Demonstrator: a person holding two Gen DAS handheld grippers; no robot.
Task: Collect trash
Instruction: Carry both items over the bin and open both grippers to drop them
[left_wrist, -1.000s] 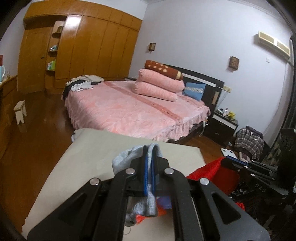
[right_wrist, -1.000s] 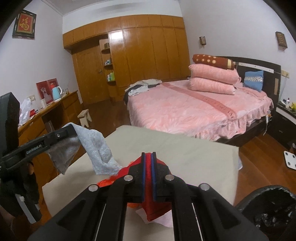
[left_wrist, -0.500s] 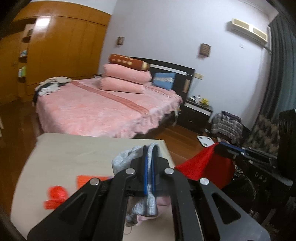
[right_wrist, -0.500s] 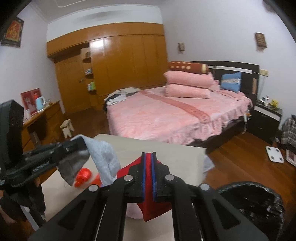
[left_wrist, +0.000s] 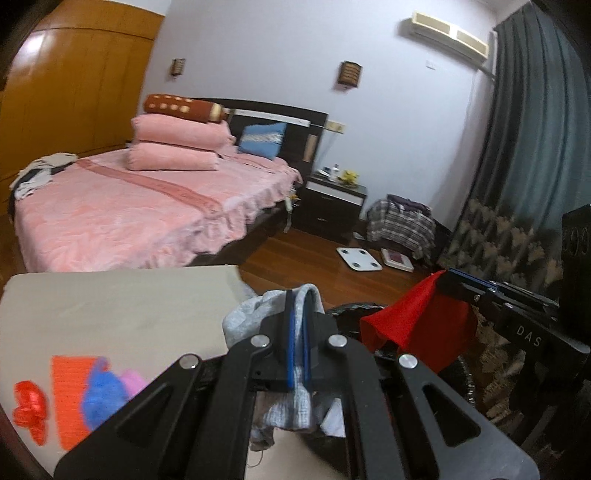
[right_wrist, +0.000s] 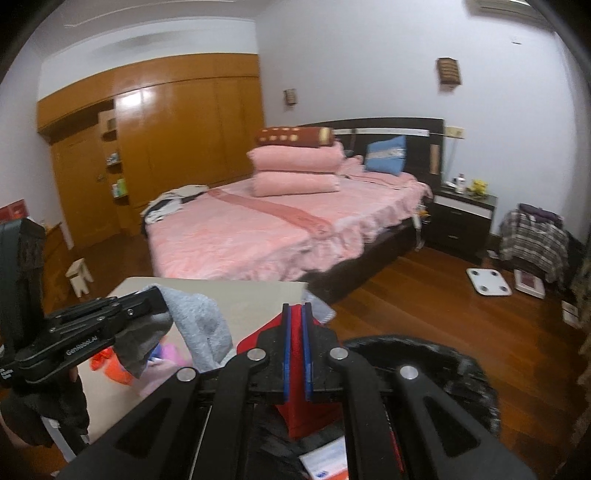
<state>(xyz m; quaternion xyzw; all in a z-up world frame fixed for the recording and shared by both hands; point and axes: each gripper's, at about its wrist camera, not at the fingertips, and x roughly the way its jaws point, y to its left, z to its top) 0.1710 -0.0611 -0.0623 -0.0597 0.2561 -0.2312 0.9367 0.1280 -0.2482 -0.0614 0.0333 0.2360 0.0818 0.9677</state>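
My left gripper (left_wrist: 297, 306) is shut on a grey cloth scrap (left_wrist: 245, 319) that hangs down below its fingers at the beige table's right end. In the right wrist view that left gripper (right_wrist: 157, 297) reaches in from the left with the grey cloth scrap (right_wrist: 201, 328) drooping from it. My right gripper (right_wrist: 297, 314) is shut on a red scrap (right_wrist: 306, 419), which hangs over the rim of a black-bagged trash bin (right_wrist: 458, 365). The left wrist view has the right gripper (left_wrist: 448, 275) with the red scrap (left_wrist: 424, 328) over the bin (left_wrist: 345, 308).
Orange, red, blue and pink scraps (left_wrist: 79, 395) lie on the beige table (left_wrist: 122, 306). A pink bed (right_wrist: 266, 229) stands beyond it, a nightstand (right_wrist: 461, 221) to its right. A white scale (right_wrist: 487, 281) lies on the wooden floor. A person's gloved hand (right_wrist: 44, 413) holds the left gripper.
Both grippers have swung to the right with their scraps still held, from over the table toward the bin. The bin now fills more of the right wrist view.
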